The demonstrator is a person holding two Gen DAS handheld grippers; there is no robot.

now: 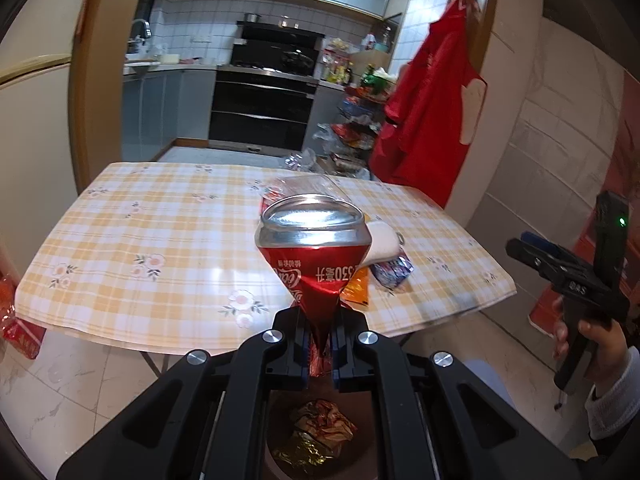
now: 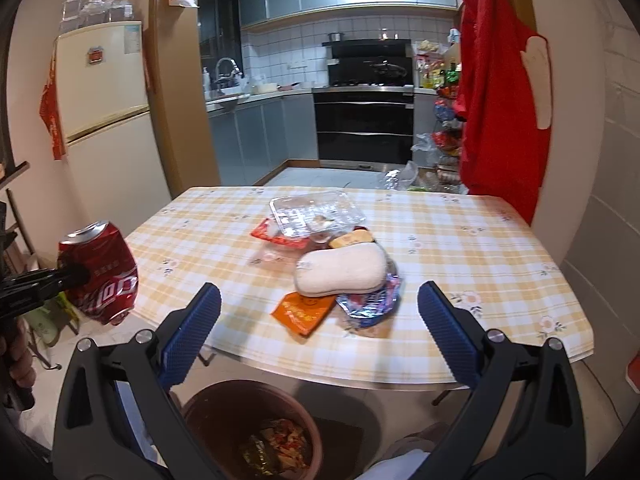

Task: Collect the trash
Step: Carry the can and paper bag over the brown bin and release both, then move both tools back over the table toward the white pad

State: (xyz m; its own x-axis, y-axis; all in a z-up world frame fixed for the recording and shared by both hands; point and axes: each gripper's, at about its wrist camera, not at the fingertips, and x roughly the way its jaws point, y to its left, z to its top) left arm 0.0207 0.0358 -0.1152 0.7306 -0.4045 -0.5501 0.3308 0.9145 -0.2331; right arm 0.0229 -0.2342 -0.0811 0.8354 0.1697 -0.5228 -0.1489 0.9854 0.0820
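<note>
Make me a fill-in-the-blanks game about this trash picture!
1. The left gripper squeezes a crushed red ____.
2. The right gripper is ____, with nothing between its blue pads.
3. The brown bin on the floor already holds crumpled ____.
4. On the checked tablecloth, a white sponge lies on the ____ of wrappers.

Missing words: can; open; wrappers; pile

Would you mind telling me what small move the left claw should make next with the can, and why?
Probably open the left claw to drop the crushed red can. It is clamped on the can's pinched end, and the brown bin, already holding wrappers, appears to sit just below it. The right claw is open and empty, so nothing else waits.
</note>
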